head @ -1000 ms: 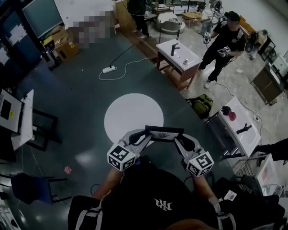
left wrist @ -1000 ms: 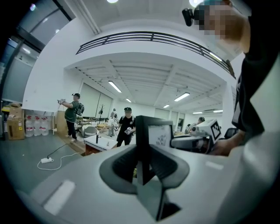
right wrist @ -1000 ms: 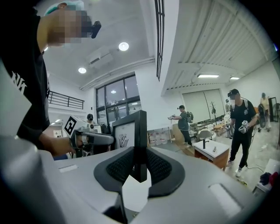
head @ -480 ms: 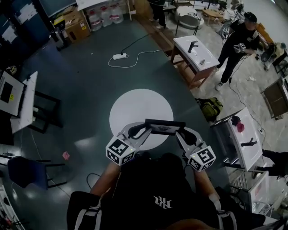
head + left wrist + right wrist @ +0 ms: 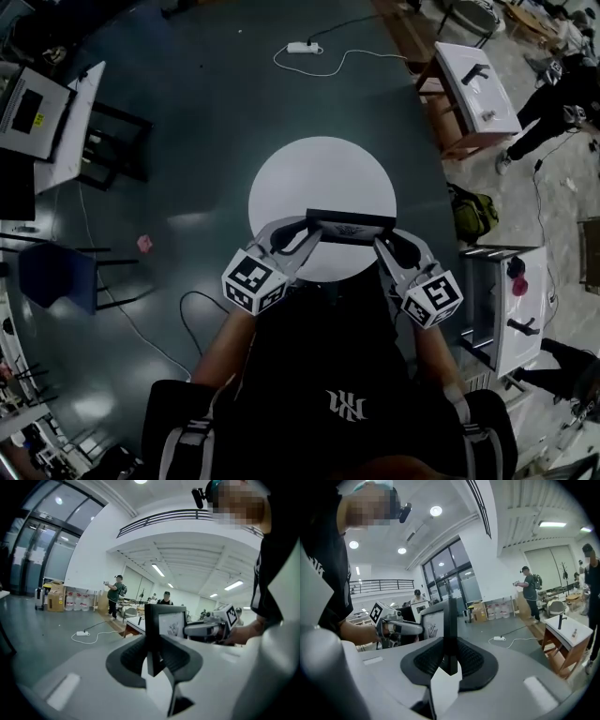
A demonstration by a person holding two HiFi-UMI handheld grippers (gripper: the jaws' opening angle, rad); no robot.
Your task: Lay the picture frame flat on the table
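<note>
With left gripper (image 5: 312, 228) and right gripper (image 5: 382, 236) each clamping a side edge, holding the picture frame (image 5: 350, 223) upright between them, over the round white table (image 5: 323, 173). Probably bringing it in for placing; next, tipping it flat, then releasing.

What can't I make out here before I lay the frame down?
- Gap between the picture frame and the round table: the head view looks steeply down, so the height is unreadable.
- Drawing in the frame: too small and blurred in both gripper views.
- Frame's back: faces away from every view.
</note>
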